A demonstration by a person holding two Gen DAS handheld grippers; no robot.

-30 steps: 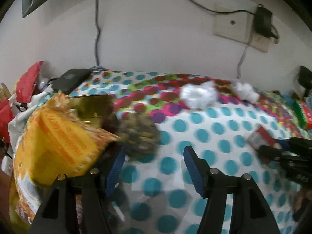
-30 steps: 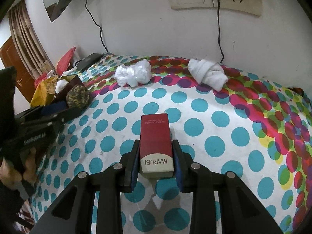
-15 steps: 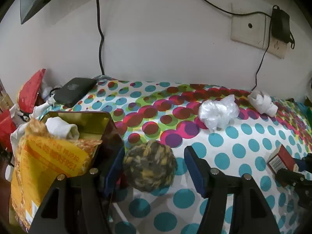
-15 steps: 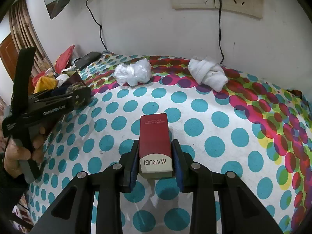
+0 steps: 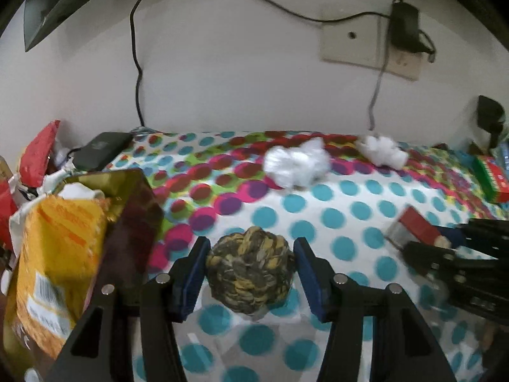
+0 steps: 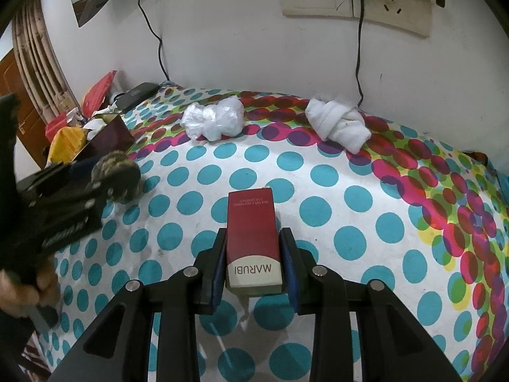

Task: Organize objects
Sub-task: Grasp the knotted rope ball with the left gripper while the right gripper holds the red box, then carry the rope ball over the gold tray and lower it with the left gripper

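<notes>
My left gripper is open, its blue pads on either side of a brown and yellow rope ball that rests on the dotted cloth; small gaps show on both sides. The ball also shows in the right wrist view. My right gripper is shut on a red MARUBI box held just above the cloth; it also shows in the left wrist view. A crumpled white plastic bag and a knotted white cloth lie near the wall.
A dark open box with a yellow snack bag stands at the left edge. A black device and red packets lie behind it. A red and green box sits far right. Cables hang from wall sockets.
My left gripper has moved right, away from the dark box, so the rope ball now sits centred between its pads. The right gripper still holds the red box in place.
</notes>
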